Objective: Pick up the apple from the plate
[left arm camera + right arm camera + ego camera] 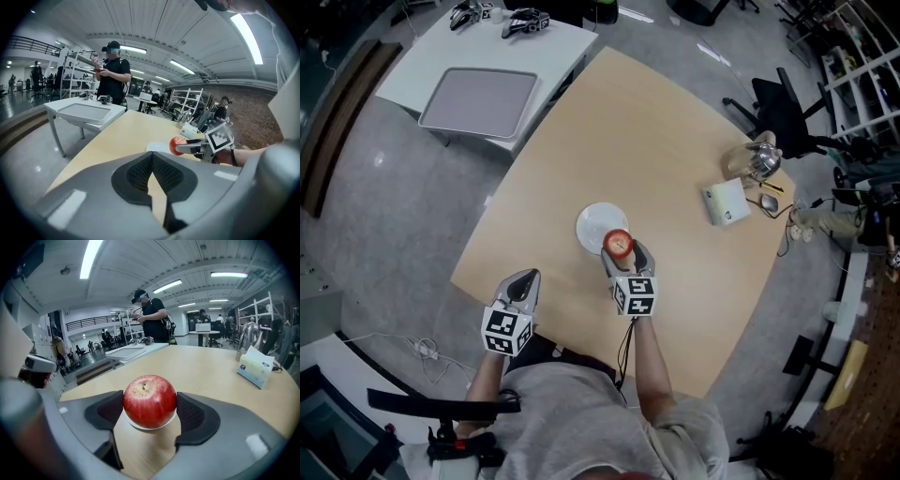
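First, the head view. A light wooden table [675, 141] has a white plate [592, 223] near its middle. The red apple [619, 243] is at the plate's near edge, on the person's right side. The right gripper [621, 253] reaches in from the near side, and its two jaws hug the apple, one on each side. The left gripper [522, 286] hangs well apart, by the table's near edge.

Next, the left gripper view. Its black pads [136, 173] touch each other, with nothing between them. Far ahead and to the right, the apple [176, 146] shows in the other gripper, beside the plate [158, 148].

Last, the right gripper view. The apple [150, 401] fills the gap between the jaws, stem up, and a pad [189, 413] presses on each side. A bit of white plate [136, 426] peeks out right under it. Whether the apple touches the plate is hard to tell. The plate lies straight below, so the next move is likely straight up, and the right gripper is the one to do it.
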`<state>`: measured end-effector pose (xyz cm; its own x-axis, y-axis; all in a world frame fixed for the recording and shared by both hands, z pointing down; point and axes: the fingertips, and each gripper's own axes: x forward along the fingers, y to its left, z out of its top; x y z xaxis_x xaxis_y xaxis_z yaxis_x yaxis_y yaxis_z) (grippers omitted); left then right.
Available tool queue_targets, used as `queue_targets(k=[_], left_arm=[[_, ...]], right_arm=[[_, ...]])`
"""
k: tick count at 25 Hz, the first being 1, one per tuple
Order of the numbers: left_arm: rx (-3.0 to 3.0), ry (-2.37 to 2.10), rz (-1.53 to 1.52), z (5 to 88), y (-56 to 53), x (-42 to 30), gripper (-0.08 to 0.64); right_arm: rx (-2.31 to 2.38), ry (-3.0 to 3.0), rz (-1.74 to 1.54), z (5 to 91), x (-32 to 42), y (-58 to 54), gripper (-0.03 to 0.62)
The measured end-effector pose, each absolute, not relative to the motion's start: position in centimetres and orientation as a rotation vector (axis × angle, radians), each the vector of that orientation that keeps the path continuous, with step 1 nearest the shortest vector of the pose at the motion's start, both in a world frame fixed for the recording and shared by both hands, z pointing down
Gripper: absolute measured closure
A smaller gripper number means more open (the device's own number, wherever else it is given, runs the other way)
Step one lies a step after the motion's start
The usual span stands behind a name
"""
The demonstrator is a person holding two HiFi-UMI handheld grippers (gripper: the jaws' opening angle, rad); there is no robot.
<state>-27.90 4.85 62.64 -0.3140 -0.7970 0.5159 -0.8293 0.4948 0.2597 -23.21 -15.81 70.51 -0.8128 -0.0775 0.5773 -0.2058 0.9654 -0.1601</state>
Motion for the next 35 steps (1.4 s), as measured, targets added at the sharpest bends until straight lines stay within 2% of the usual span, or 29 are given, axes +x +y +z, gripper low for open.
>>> queue_targets(k=[15, 35], left_arm=[[1.520, -2.068, 0.106, 61.2, 0.0, -25.3, 0.540], [1.828, -1.851, 0.182, 60.9, -7.3, -19.7, 0.540]], right_arm=[[0.394, -2.554, 0.313, 67.5, -17.6, -19.2, 0.233], [0.805, -2.516, 0.400, 66.0, -6.0, -23.7, 0.233]])
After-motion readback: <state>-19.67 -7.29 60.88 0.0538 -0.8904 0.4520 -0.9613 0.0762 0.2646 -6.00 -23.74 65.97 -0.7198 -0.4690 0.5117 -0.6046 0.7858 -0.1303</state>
